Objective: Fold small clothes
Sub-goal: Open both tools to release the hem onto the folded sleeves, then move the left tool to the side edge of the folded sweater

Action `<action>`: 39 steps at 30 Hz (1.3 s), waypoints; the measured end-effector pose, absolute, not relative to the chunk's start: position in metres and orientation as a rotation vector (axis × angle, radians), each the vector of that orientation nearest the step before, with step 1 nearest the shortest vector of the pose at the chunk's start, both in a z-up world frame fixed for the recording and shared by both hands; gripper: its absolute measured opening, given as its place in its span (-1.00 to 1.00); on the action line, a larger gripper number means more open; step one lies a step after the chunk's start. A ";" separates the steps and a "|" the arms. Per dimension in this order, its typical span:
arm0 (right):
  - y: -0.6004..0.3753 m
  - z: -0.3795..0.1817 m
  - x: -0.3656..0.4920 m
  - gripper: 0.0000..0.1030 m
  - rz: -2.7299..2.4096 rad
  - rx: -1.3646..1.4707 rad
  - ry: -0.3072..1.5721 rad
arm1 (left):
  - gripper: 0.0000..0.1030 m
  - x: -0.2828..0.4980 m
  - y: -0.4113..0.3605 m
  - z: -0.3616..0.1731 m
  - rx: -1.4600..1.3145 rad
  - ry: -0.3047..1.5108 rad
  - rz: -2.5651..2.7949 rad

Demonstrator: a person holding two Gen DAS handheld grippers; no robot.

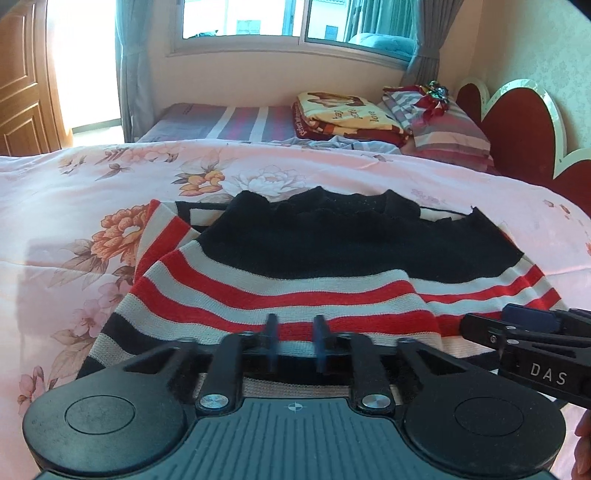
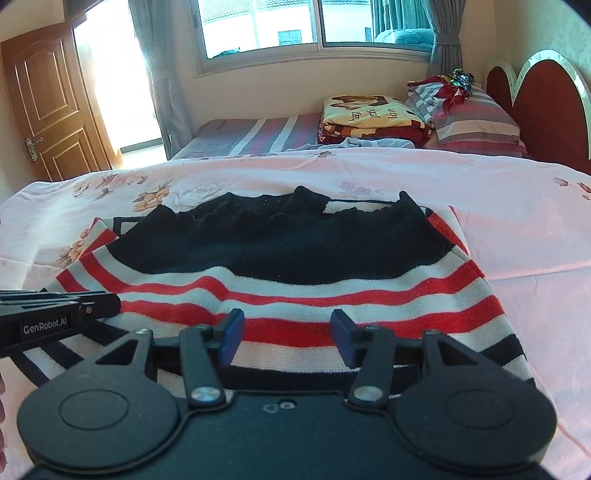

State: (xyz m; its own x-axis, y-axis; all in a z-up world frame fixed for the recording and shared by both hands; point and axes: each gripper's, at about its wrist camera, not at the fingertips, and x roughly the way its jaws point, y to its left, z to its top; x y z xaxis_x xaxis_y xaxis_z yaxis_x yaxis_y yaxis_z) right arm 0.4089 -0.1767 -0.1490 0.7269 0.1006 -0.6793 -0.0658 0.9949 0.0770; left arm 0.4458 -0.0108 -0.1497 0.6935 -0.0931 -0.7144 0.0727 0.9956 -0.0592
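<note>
1. Your left gripper [image 1: 296,341] sits at the bottom middle of its own view with the jaws parted a little and nothing between them. It's just hanging over the near hem of the sweater [image 1: 332,266]. The right gripper [image 2: 287,338] is spread wider, also empty, over the same hem a bit further right. You can also spot it poking in from the lower right of the left view.

2. The sweater lies flat-ish on the pink floral bedspread [image 1: 92,192], filling the centre of both views. The black yoke is on the far side and the red and white stripes run toward you. The left sleeve [image 1: 162,229] looks already tucked in at an angle at centre left, so I'd guess you're mid-fold, about to lift the bottom edge.

3. Next move, I reckon: drop both sets of jaws onto the hem, pinch it at two spots and carry it up toward the neckline. Keep the two grips level, or the knit will skew.

4. Nothing's really in the way. The folded blanket [image 2: 369,114] and striped pillows [image 2: 476,122] sit in the upper right, well apart from the sweater. There's a wooden door [image 2: 51,110] at upper left and a window [image 2: 314,22] along the top. Only watch-out: the two grippers are close together, so don't knock them as you close.
</note>
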 end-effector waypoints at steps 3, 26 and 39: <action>-0.176 -0.162 0.408 0.10 0.067 0.015 0.776 | 0.98 0.448 -0.002 -0.162 -0.015 0.806 0.004; -0.207 -0.146 0.372 0.06 0.002 0.043 0.742 | 0.98 0.393 0.012 -0.131 -0.041 0.703 -0.125; -0.195 -0.174 0.358 0.08 0.025 -0.075 0.795 | 0.98 0.391 0.004 -0.176 -0.017 0.825 -0.110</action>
State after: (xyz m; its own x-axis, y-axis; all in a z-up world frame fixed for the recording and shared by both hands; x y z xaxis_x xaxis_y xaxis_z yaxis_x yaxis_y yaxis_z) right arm 0.3577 -0.1951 -0.1738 0.7000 -0.0057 -0.7141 -0.0506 0.9971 -0.0575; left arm 0.3906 0.0041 -0.1759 0.6730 -0.1046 -0.7322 0.0910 0.9941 -0.0584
